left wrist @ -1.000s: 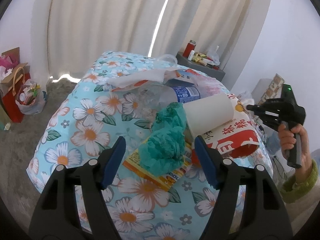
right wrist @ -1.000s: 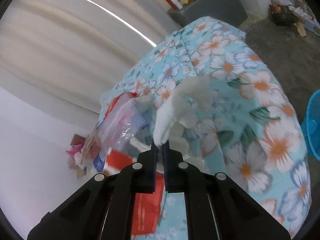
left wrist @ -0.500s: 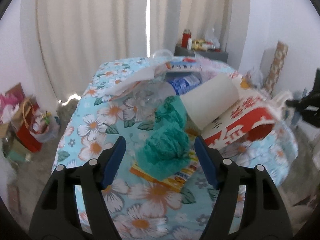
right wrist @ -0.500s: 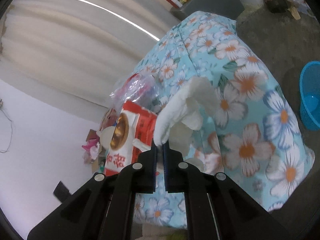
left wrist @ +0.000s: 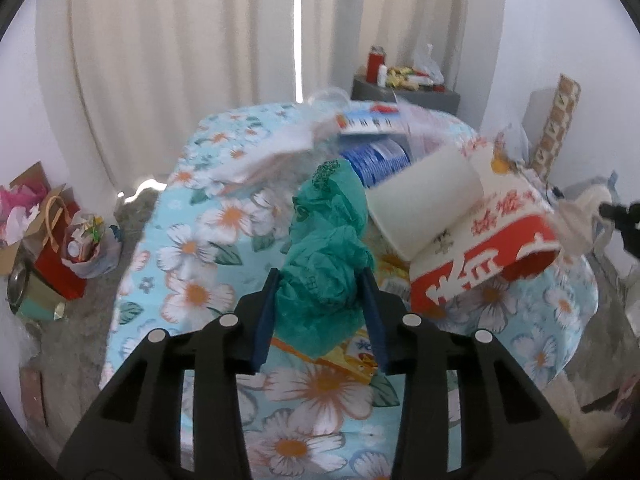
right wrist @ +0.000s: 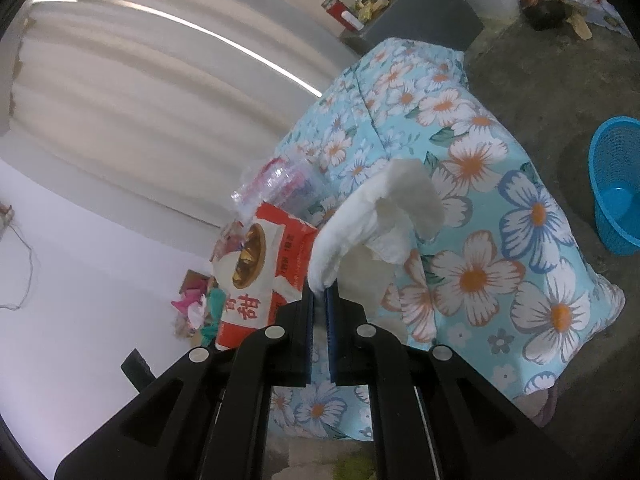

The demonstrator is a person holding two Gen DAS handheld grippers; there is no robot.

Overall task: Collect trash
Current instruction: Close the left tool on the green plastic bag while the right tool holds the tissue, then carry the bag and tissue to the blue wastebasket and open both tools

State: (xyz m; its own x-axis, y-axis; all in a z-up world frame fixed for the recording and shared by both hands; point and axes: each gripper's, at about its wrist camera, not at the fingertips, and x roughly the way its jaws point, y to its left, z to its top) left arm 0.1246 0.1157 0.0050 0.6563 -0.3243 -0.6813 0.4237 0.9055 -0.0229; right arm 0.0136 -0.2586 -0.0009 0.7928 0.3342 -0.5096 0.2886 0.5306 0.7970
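left gripper (left wrist: pixel 320 284): jaws partly closed, both blue pads pressed against the sides of a crumpled green bag (left wrist: pixel 326 256), which bulges up between them; it looks gripped. the bag's lower edge overlaps a yellow-orange wrapper (left wrist: pixel 352 354) lying flat on the flowered tablecloth (left wrist: pixel 192 248). just beyond the bag, to the right: a white paper cup (left wrist: pixel 424 204) on its side, leaning against a red and white carton (left wrist: pixel 488 256) with white characters. behind these, a plastic bottle with a blue label (left wrist: pixel 376 156) and a heap of clear plastic, blurred.

right gripper (right wrist: pixel 319 292): jaws nearly closed, pinching the lower end of a crumpled white tissue (right wrist: pixel 380 216), which fans upward from the tips, clear of the table. same red and white carton (right wrist: pixel 260 276) sits just left of the tips; clear plastic bag (right wrist: pixel 280 184) behind it. blue basket (right wrist: pixel 618 184) stands on the floor, well apart from the table at the right edge. cream curtain (left wrist: pixel 208 48) behind the table.
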